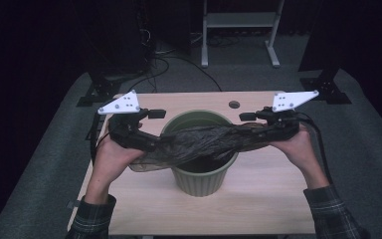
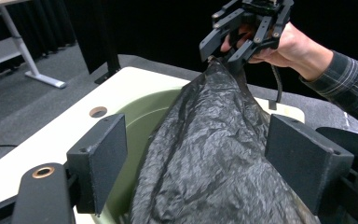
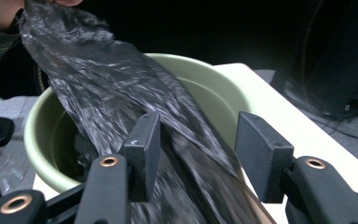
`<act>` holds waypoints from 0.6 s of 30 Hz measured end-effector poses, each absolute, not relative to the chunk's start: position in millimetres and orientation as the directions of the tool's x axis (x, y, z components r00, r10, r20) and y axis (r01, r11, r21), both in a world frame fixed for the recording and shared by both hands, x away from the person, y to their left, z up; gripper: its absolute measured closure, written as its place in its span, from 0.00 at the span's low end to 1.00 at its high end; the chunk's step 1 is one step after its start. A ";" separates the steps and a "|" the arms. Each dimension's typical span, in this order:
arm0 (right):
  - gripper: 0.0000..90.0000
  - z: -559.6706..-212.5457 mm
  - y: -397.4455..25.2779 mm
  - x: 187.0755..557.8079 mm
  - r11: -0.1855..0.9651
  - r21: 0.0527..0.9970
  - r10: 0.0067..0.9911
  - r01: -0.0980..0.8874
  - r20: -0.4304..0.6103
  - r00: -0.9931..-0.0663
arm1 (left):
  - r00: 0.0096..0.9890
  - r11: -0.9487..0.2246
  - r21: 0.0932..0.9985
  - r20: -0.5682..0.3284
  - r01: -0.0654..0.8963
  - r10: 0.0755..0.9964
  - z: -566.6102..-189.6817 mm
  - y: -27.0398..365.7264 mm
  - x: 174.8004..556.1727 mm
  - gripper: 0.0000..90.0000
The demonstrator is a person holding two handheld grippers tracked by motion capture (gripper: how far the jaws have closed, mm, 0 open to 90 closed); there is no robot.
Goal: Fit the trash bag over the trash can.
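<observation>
Over the green bin point(image 1: 201, 177) on the bench point(image 1: 258, 209), I have the black bag point(image 1: 204, 142) stretched flat between both grippers. The high view shows the whole span; the gripper views show the fingers. My left gripper point(image 2: 205, 158) stands wide open, bag lying between its fingers — not pinched. My right gripper point(image 3: 198, 156) is part open too, film touching its left finger point(image 3: 142, 149).
</observation>
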State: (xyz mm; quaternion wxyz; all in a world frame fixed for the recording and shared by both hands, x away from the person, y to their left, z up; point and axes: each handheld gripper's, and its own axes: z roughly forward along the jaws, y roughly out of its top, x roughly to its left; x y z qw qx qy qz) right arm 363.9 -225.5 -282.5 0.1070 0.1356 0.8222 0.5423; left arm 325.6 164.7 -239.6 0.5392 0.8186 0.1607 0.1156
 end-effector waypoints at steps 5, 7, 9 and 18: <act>0.55 -281.8 -202.0 365.3 0.414 0.906 0.297 0.082 -0.049 -0.954 | 0.928 -0.374 0.918 0.017 0.133 0.372 -240.9 155.5 326.9 0.22; 0.63 -281.9 -194.2 365.8 0.420 0.904 0.291 0.076 -0.055 -0.955 | 0.931 -0.377 0.917 0.019 0.129 0.365 -241.5 151.8 327.2 0.22; 0.75 -281.4 -187.5 366.8 0.428 0.900 0.284 0.084 -0.045 -0.958 | 0.934 -0.381 0.916 0.021 0.125 0.358 -242.6 147.9 327.8 0.22; 1.00 -278.0 -171.8 374.8 0.390 0.910 0.305 0.142 0.018 -0.952 | 0.938 -0.411 0.904 0.031 0.121 0.344 -251.1 129.0 331.1 0.21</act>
